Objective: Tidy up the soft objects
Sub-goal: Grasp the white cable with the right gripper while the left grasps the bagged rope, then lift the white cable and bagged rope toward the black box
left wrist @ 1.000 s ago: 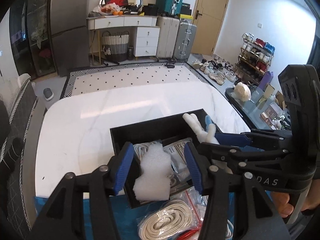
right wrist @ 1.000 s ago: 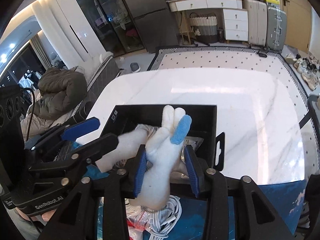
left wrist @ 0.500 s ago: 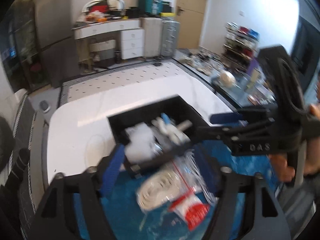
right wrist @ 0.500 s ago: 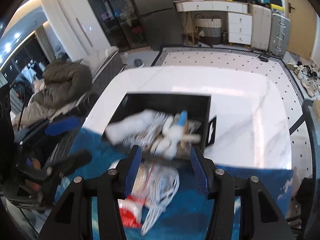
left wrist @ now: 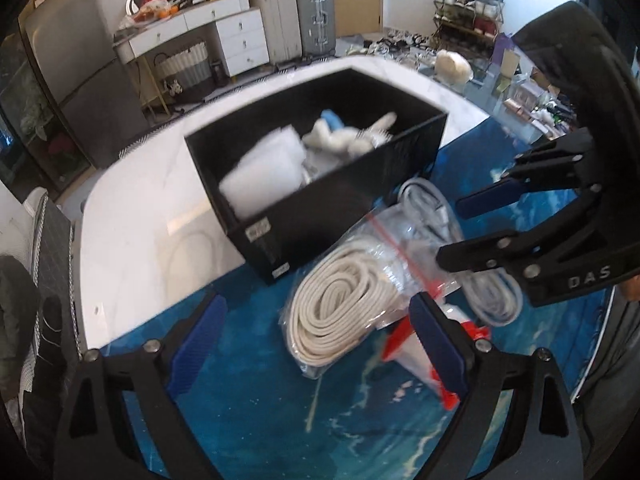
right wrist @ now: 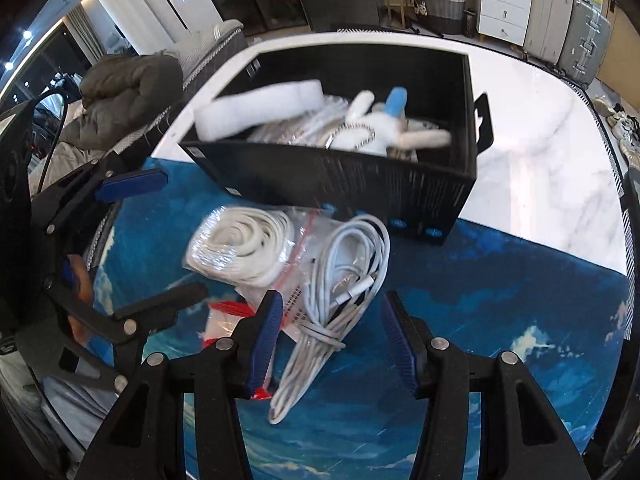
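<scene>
A black box [left wrist: 320, 208] [right wrist: 360, 184] stands on the white table, at the far edge of a blue mat. Inside it lie a white foam piece [left wrist: 264, 172] [right wrist: 260, 108] and a white plush rabbit with a blue ear [left wrist: 348, 136] [right wrist: 380, 128]. In front of the box on the mat lie a bagged coil of white rope [left wrist: 340, 312] [right wrist: 244, 244], a loose white cable bundle [right wrist: 344, 280] [left wrist: 488, 292] and a red-and-white packet [left wrist: 416, 352]. My left gripper [left wrist: 316, 344] is open and empty above the rope bag. My right gripper [right wrist: 332, 340] is open and empty over the cable bundle.
The blue mat [right wrist: 480, 320] covers the near part of the marble table [right wrist: 540, 152]. A chair with a dark jacket [right wrist: 128, 96] stands to the left. Drawers and suitcases [left wrist: 280, 28] stand at the far wall, a shoe rack [left wrist: 468, 4] at the right.
Both grippers opened and let go: the foam piece and the plush rabbit now lie in the box. Both grippers pulled back toward me and now hang over the bags on the mat.
</scene>
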Available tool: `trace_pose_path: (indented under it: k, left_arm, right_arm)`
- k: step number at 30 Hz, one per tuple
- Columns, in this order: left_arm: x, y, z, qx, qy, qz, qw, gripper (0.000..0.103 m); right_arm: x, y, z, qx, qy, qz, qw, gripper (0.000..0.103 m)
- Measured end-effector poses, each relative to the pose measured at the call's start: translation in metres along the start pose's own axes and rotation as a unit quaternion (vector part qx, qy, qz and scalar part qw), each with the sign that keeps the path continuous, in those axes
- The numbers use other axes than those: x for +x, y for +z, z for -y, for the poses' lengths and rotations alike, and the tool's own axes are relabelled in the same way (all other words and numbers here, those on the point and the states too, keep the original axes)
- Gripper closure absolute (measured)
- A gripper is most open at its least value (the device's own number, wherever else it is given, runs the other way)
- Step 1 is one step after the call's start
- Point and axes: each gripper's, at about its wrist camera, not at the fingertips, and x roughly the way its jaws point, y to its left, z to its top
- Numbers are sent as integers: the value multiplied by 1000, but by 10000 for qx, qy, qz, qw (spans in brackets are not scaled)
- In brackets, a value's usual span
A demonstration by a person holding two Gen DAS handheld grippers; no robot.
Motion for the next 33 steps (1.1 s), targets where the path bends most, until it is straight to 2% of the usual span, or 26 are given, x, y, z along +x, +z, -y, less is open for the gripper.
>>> trace_pose_path:
  k: [4,9,10,11,12,13,14,16,19,21,24,25,26,28,30,31,33]
  left_arm:
    - [11,-1,4,96,-29,-60,9999,10]
    - [21,4,15,276,6,-102,9996,10]
    - [23,4,18,320,-5,-116,9994,11]
    - [27,4,18,345,-15,-151,9993,15]
    - [30,4,20,355,-36,-265,9990,34]
    - [32,4,21,352,-100,-335,9988,40]
    - [32,2,23,370,-135,-371,9985,42]
    - [29,-1,25,431,-87,-372,9983,57]
    - [20,-6,21,239,-79,-472,9986,65]
    - [16,-12,18,138,-134,-560,9982,65]
    - [9,-26,18,82,73,-777,9969,65]
    - [6,-28,18,0,34,-828,9966,63]
    - [4,-31,18,-30,-42,-837,9965,59]
    - [3,-35,23,158,-18,-765,9969,41]
    - [5,-37,27,339,217,-648,9971,39]
    - [6,-36,26,378,265,-656,9968,34]
    - [9,-35,28,434,291,-571,9970,30]
  right_arm:
    - [13,-1,-1,49,42,-184,9998,51]
    - [18,1,-4,-79,-45,-188,9998,51]
    - [17,0,-4,-101,-78,-198,9997,54]
    - [17,-1,-5,-131,-137,-210,9996,62]
    - [17,-2,-6,-186,-194,-224,9994,64]
    - [17,-4,-7,-261,-242,-243,9991,68]
    - [17,-6,-7,-306,-258,-248,9989,70]
    - [16,-10,-8,-388,-245,-280,9986,72]
    - [11,-20,-6,-485,-226,-289,9982,75]
    - [7,-27,-4,-544,-274,-268,9978,75]
    - [3,-39,0,-667,-310,-290,9969,75]
    - [2,-42,-1,-712,-334,-307,9964,75]
    - [1,-45,-3,-771,-361,-314,9959,75]
    - [1,-49,-7,-859,-392,-324,9950,75]
    - [1,-50,-10,-891,-442,-317,9945,75]
    - [2,-51,-11,-909,-440,-319,9944,75]
    - [3,-50,-10,-929,-455,-342,9940,74]
